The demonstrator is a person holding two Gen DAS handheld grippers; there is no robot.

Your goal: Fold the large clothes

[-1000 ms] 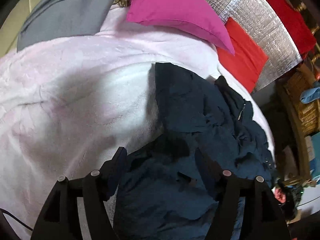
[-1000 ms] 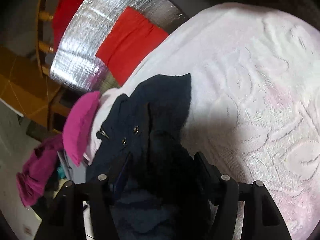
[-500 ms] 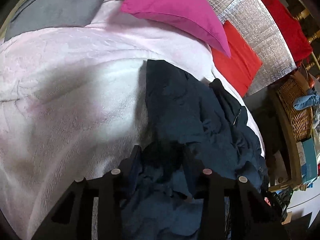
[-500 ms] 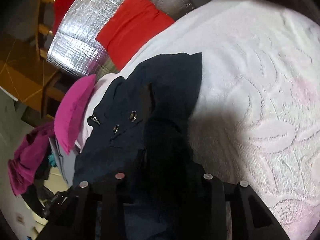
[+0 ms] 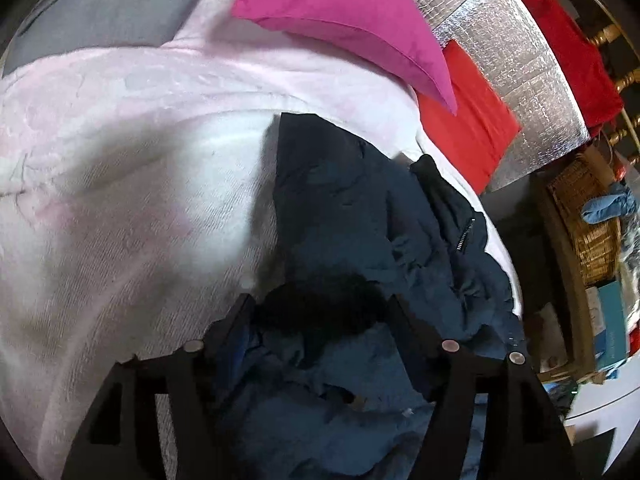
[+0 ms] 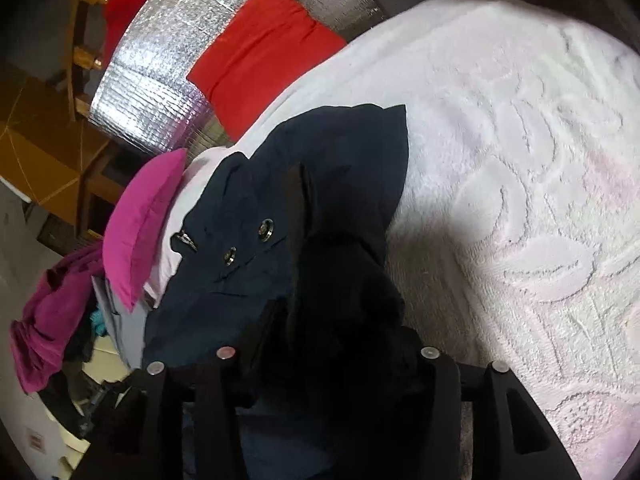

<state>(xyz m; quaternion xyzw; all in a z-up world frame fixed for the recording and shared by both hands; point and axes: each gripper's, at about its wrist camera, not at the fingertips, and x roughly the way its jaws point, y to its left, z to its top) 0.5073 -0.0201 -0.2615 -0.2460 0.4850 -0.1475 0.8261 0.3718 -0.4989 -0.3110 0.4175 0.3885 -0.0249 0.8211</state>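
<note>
Left gripper [image 5: 320, 312] and right gripper [image 6: 340, 320]: both over the crumpled dark navy jacket [image 5: 360, 208], jaws parting on each.

Detail: fabric bunches between both pairs of fingers; whether the pads press it, cannot tell on either side. The jacket lies on the pale pink textured bedspread [image 5: 120, 200], its long axis running away from both grippers toward the magenta pillow [image 5: 352, 20] and red cushion [image 5: 468, 120]. In the right wrist view the snap-stud front [image 6: 248, 240] sits left of the fingers, straight hem corner farthest out. Neither hand looks nearer. Open bedspread lies wide on one flank, so spreading that way looks best; on the other the jacket nears the bed edge, with a wicker basket [image 5: 588, 208] beyond.
</note>
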